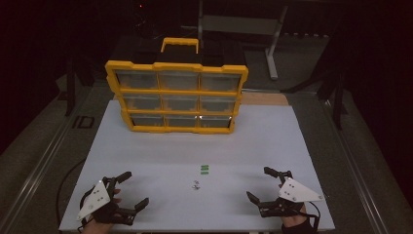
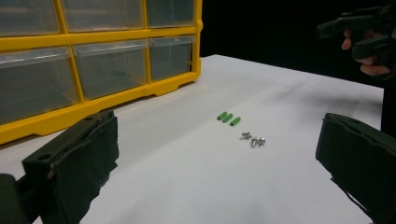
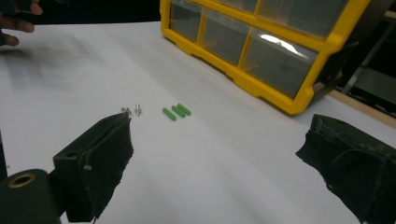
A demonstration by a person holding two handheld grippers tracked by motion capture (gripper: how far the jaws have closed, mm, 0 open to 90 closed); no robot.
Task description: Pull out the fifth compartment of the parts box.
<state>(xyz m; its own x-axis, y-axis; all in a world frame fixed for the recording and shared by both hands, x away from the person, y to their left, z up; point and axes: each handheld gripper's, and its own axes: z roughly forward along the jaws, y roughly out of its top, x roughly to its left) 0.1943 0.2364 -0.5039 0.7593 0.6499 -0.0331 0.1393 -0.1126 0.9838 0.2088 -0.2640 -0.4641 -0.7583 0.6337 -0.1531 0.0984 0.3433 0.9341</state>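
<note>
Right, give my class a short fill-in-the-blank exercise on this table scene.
1. The drawer organizer has a frame coloured ____.
2. The number of green plugs lying side by side is ____.
3. Both the left tongs and the right tongs have their jaws ____.

Missing words: yellow; three; open

Three green plastic plugs (image 1: pixel 204 169) lie side by side; small silver screws (image 1: pixel 196 185) cluster just beside them.
</note>
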